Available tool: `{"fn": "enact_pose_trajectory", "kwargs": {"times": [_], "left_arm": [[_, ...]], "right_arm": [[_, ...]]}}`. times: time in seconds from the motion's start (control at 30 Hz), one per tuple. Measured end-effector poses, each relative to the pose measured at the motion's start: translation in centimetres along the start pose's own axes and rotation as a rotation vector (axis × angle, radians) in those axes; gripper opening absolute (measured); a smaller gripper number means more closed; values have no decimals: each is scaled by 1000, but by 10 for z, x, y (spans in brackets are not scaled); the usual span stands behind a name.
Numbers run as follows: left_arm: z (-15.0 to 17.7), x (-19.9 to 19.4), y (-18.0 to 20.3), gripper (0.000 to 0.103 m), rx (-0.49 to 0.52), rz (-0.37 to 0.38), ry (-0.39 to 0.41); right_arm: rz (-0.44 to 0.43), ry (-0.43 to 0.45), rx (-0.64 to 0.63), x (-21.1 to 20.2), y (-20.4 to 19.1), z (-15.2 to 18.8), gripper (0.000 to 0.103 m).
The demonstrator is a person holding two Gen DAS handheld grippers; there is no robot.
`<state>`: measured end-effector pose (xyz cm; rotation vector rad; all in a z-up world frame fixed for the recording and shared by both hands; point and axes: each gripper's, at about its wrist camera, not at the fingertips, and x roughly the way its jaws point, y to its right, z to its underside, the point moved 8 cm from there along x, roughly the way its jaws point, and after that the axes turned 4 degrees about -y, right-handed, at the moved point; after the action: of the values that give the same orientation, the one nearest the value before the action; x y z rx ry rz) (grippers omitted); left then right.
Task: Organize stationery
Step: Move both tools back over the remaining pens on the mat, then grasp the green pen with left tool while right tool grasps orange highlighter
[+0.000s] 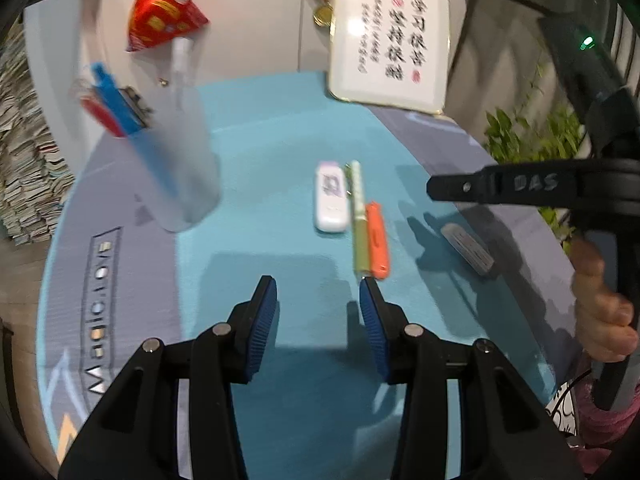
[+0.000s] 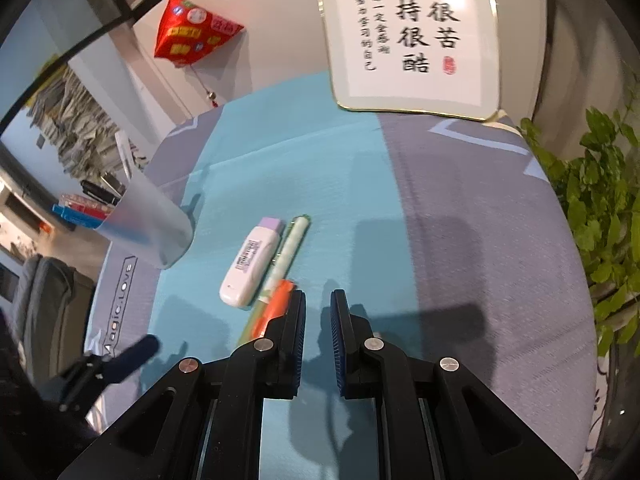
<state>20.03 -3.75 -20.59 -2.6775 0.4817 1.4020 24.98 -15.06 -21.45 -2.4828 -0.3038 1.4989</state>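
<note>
On the teal desk mat (image 1: 260, 128) three items lie side by side: a white correction tape (image 1: 331, 200), a pale green pen (image 1: 357, 216) and an orange marker (image 1: 378, 240). A small grey item (image 1: 468, 248) lies apart to the right. A frosted pen cup (image 1: 180, 160) at the left holds blue and red items. My left gripper (image 1: 318, 300) is open and empty, just short of the pen's near end. My right gripper (image 2: 318, 308) is shut on nothing, its left finger beside the orange marker (image 2: 276, 308). In the left wrist view the right gripper (image 1: 432, 190) hovers to the right of the row.
A framed calligraphy board (image 1: 388, 44) leans at the back of the table. A red packet (image 1: 164, 12) hangs on the wall. A green plant (image 2: 600, 200) stands off the right edge, and stacked papers (image 1: 24, 160) at the left. A hand (image 1: 600, 312) grips the right handle.
</note>
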Motion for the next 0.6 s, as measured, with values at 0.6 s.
{"fn": "enact_pose_trajectory", "kwargs": {"times": [0.6], "left_arm": [[-2, 38, 23, 35, 107, -59, -80]], "right_arm": [[-76, 22, 83, -10, 29, 6, 13]]}}
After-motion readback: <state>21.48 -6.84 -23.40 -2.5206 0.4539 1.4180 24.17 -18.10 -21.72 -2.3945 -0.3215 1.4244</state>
